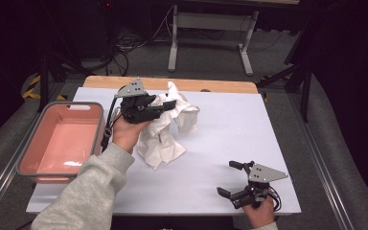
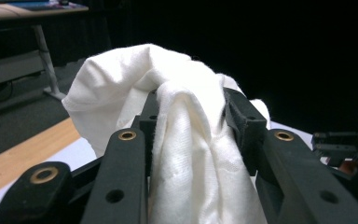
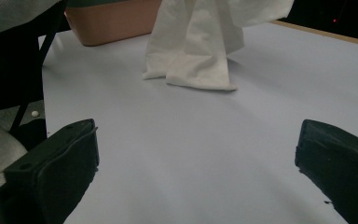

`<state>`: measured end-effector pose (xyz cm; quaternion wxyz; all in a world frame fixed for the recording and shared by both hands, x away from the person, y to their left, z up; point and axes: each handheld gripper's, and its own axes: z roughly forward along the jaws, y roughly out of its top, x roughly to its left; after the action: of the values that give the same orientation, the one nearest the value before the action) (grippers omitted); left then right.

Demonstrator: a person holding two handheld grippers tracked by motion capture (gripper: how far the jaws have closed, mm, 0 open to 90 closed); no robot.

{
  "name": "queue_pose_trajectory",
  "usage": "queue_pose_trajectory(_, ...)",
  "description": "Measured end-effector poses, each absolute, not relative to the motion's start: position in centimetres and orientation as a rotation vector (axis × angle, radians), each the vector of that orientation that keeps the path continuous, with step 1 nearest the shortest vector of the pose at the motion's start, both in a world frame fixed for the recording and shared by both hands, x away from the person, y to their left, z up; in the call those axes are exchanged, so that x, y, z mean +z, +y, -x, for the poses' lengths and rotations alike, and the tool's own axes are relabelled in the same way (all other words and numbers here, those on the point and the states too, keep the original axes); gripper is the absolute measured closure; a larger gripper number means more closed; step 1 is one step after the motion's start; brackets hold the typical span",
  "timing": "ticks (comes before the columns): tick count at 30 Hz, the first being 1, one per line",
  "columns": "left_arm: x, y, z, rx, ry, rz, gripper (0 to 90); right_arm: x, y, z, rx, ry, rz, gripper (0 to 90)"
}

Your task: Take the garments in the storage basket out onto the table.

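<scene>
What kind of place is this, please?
Probably a lab or recording room: a person's hand-held left gripper lifts a white cloth over a covered table, with cables on the dark floor.

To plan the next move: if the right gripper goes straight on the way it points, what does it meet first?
Probably the white cloth: the right gripper, jaws open, has bare table ahead until there.
</scene>
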<state>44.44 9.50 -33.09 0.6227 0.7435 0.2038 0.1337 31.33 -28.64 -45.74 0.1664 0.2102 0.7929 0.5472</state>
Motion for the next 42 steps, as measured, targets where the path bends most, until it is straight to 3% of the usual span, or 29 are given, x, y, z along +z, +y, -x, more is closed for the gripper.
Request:
queue_pose_trajectory(28,-38.3,9.2,-45.4,0.241,0.582,-1.834,58.5,-45.8,-28.6,-31.4,1.55,2.265,-0.597,0.1)
queue_pose_trajectory(37,-38.9,9.2,-45.2,0.238,0.595,-1.849,52.0,-45.8,-28.6,-31.4,1.55,2.268,-0.594,0.1)
queue_pose_trajectory(42,-39.0,9.6,-45.5,0.21,0.615,-1.825,39.6,-45.8,-28.6,-31.4,1.553,2.268,-0.597,0.1)
